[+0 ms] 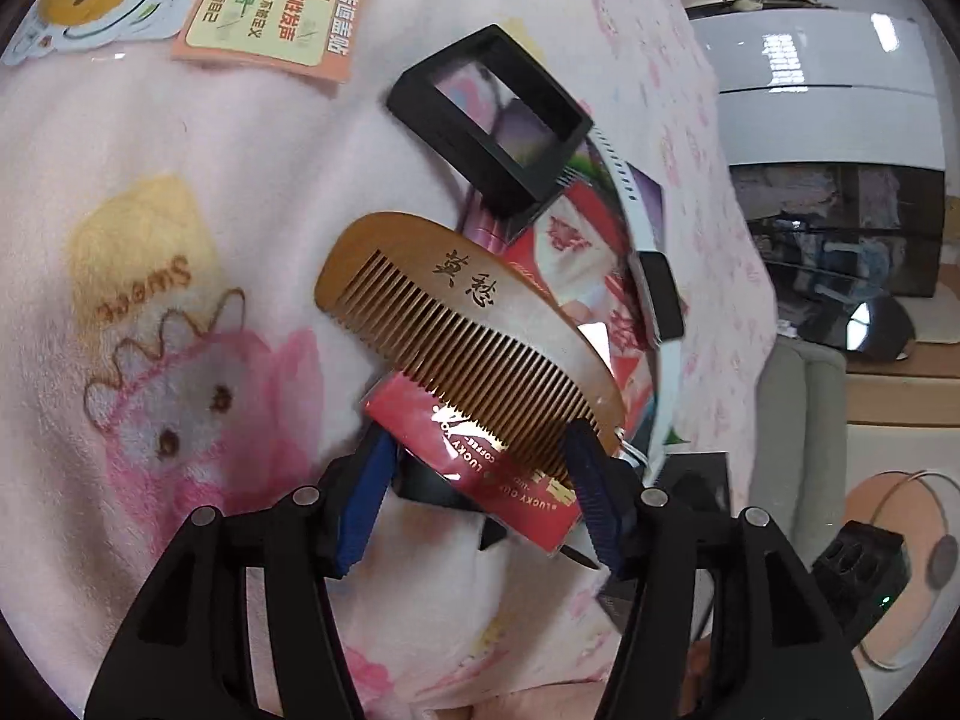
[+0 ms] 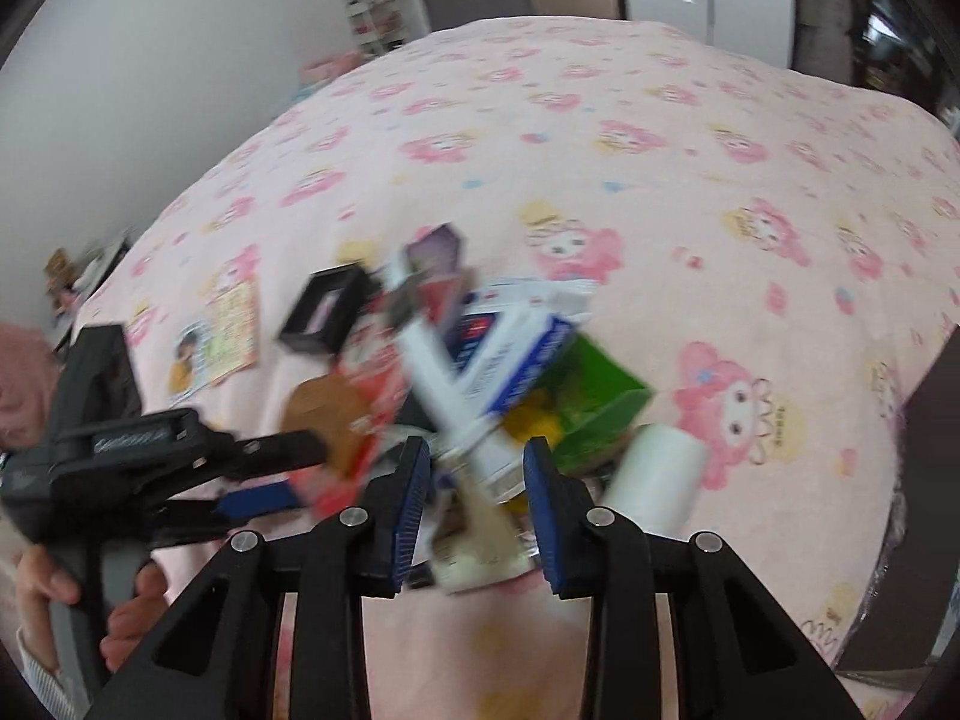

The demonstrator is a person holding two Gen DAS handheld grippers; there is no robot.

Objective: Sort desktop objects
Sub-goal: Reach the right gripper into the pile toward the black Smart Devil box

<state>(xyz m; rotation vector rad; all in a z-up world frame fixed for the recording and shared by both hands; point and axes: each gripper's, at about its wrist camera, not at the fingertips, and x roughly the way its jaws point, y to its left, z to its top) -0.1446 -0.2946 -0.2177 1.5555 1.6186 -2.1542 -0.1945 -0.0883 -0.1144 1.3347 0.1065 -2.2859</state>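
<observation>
My left tool (image 1: 480,480) is wide open around the wooden comb (image 1: 468,336); I'd grip its spine, not the red packet (image 1: 474,456) beneath. My right tool (image 2: 477,504) is open, holding nothing.

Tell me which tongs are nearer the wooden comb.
Left. The left tongs straddle the wooden comb at its teeth; the right tongs sit over the box pile, the comb off to their left.
</observation>
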